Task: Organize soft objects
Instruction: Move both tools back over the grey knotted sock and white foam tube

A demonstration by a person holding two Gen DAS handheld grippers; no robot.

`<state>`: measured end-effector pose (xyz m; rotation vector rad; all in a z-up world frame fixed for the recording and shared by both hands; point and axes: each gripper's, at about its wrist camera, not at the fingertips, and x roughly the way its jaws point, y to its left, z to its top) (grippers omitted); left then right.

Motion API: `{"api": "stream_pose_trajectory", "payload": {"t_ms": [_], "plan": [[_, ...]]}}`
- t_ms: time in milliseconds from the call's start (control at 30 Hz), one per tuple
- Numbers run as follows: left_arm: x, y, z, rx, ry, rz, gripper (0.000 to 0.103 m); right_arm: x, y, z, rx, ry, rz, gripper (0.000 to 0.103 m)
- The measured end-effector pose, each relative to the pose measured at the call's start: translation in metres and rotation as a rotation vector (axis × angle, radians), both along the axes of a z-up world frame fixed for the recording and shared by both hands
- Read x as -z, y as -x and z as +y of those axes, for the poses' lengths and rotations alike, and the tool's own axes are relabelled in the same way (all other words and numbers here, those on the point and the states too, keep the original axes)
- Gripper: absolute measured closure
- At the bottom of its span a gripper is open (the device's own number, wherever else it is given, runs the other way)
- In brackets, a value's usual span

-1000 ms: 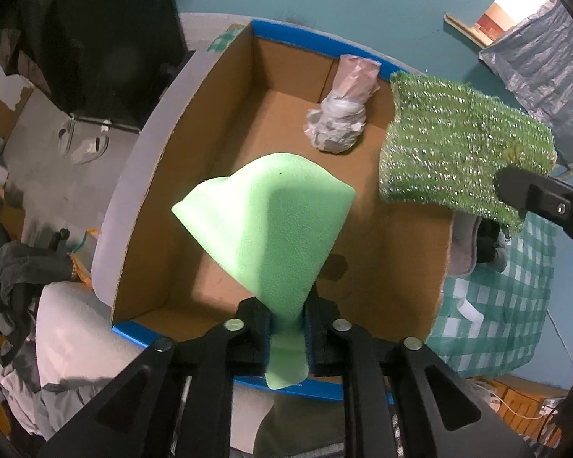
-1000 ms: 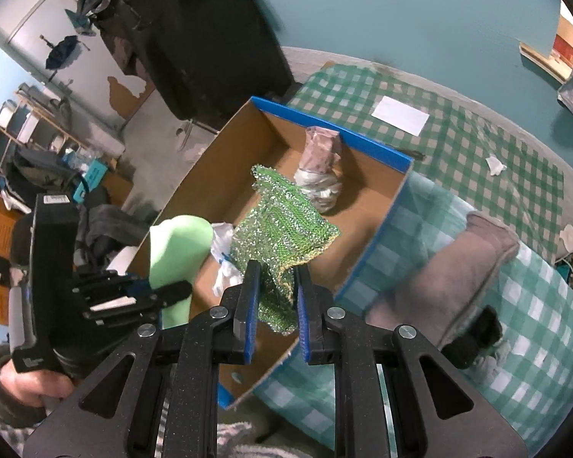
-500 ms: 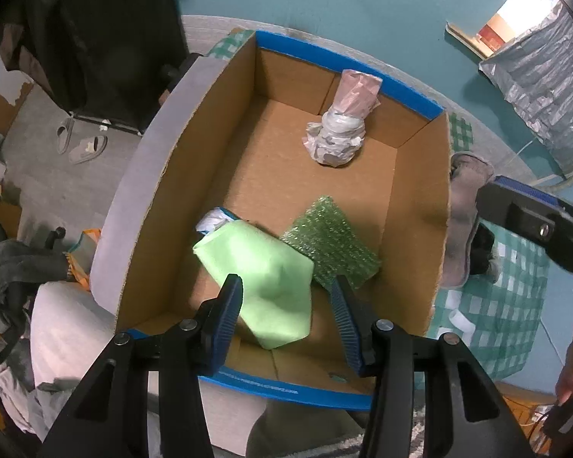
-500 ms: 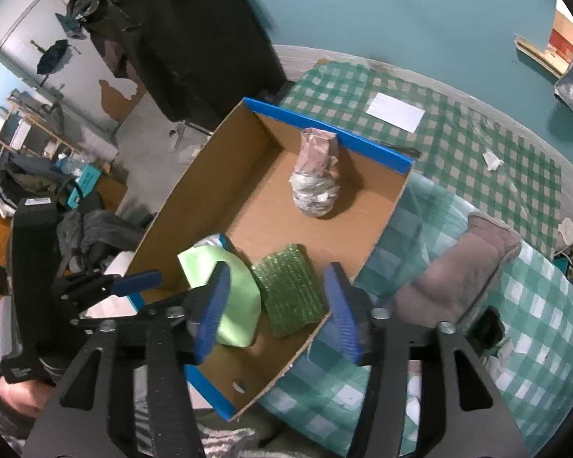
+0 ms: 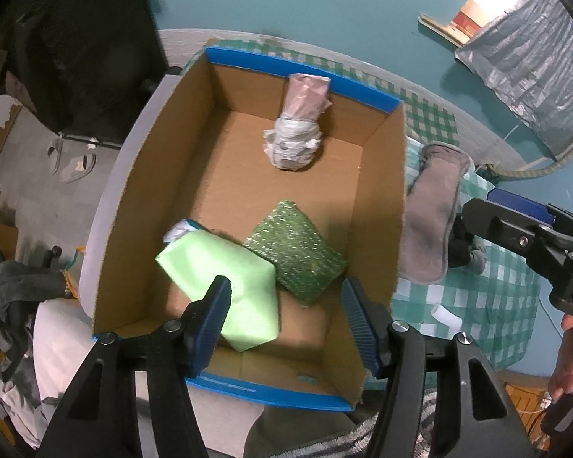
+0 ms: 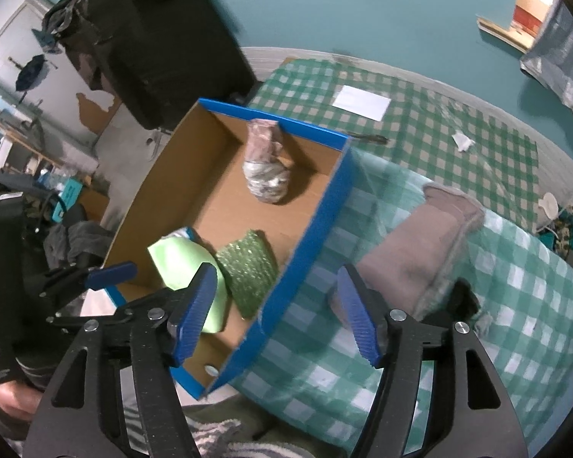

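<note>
A blue-rimmed cardboard box (image 5: pixel 382 206) (image 6: pixel 317 221) holds a light green cloth (image 5: pixel 229 278) (image 6: pixel 179 259), a glittery green scrubber (image 5: pixel 298 252) (image 6: pixel 248 267) beside it, and a pink and white wrapped bundle (image 5: pixel 298 129) (image 6: pixel 265 168) at the far end. My left gripper (image 5: pixel 286 313) is open and empty above the box's near end. My right gripper (image 6: pixel 275 305) is open and empty above the box's right wall. A grey soft item (image 5: pixel 435 206) (image 6: pixel 412 255) lies on the checked cloth right of the box.
A green checked cloth (image 6: pixel 439 122) covers the surface, with a white paper (image 6: pixel 361 101) and small scraps on it. A dark chair (image 6: pixel 152 38) stands behind the box. Clutter lies on the floor to the left.
Both grippers opened: the left let go of the green cloth and the right the scrubber, and both now lie in the box. Both grippers have pulled back and opened wider.
</note>
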<state>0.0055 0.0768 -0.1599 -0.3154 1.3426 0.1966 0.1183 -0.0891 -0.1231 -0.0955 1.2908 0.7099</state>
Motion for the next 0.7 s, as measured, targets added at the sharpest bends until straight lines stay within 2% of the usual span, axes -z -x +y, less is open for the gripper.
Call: {"api": "stream_pose_trajectory", "payload": {"t_ms": [700], "plan": [[-0.005,-0.02,-0.071,0.141,-0.004,0.009,0.041,0.011,0.002,-0.104,0.161,0.057,0.02,0.036]]}}
